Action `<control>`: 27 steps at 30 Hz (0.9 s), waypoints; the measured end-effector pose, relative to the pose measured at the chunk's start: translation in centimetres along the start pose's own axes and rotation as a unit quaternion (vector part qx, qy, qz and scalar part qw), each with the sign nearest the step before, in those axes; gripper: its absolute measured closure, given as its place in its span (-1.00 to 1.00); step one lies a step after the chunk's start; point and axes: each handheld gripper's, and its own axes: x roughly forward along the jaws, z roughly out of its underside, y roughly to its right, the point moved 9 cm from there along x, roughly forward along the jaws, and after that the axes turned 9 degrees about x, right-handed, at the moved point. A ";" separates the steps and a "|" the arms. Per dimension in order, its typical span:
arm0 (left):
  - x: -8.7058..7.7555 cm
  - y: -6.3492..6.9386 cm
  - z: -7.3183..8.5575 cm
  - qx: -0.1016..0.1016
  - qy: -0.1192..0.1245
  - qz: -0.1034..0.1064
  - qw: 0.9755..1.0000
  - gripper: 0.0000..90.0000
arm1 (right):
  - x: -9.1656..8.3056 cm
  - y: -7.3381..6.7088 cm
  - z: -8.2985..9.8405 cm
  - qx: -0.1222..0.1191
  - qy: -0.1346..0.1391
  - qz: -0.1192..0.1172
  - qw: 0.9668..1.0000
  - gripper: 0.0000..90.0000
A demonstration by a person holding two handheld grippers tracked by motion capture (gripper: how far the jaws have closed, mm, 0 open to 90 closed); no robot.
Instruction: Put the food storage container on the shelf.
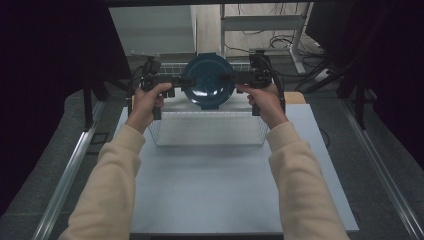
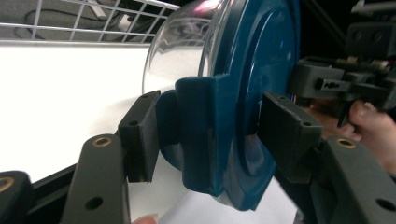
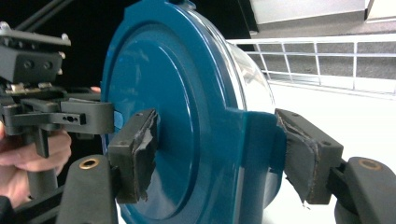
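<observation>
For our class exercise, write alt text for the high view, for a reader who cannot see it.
A person holds a round blue-lidded container upright between the left gripper and the right gripper, one clamped on each side, above a white wire basket on a pale table.

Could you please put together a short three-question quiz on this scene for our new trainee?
1. True or false: the blue lid is gripped on opposite edges by the left gripper and the right gripper.
2. What lies on the table below the lidded container? A) white wire basket B) wooden tray C) cardboard box
3. What is the clear part under the lid?

Key: 1 true; 2 A; 3 a transparent bowl-shaped container.
</observation>
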 end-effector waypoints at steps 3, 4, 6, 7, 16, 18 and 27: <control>0.4 -0.5 -0.2 -0.019 0.002 0.006 1.000 -0.12 | 0.6 0.7 -0.4 0.038 0.004 0.000 0.999 -0.29; 0.6 -0.7 -0.2 -0.029 0.001 0.010 1.000 -0.12 | 0.6 0.7 -0.4 0.038 0.004 0.000 0.999 -0.29; 0.9 -1.2 -0.2 -0.051 -0.003 0.018 0.999 -0.16 | 1.0 1.0 -0.5 0.057 -0.002 0.005 0.998 -0.31; 1.0 -1.4 -0.2 -0.058 -0.003 0.023 0.998 -0.17 | 1.2 1.2 -0.5 0.063 -0.006 0.007 0.998 -0.32; 1.9 -2.3 0.0 -0.088 0.000 0.030 0.996 -0.27 | 2.3 3.0 -0.6 0.146 -0.012 -0.002 0.989 -0.34; 2.0 -2.3 -0.1 -0.085 0.002 0.030 0.996 -0.27 | 2.4 3.3 -0.5 0.157 -0.014 -0.005 0.987 -0.35; 0.2 -2.5 -0.3 -0.042 0.012 -0.021 0.999 -0.53 | 0.9 2.6 -1.2 0.067 0.050 0.075 0.994 -0.57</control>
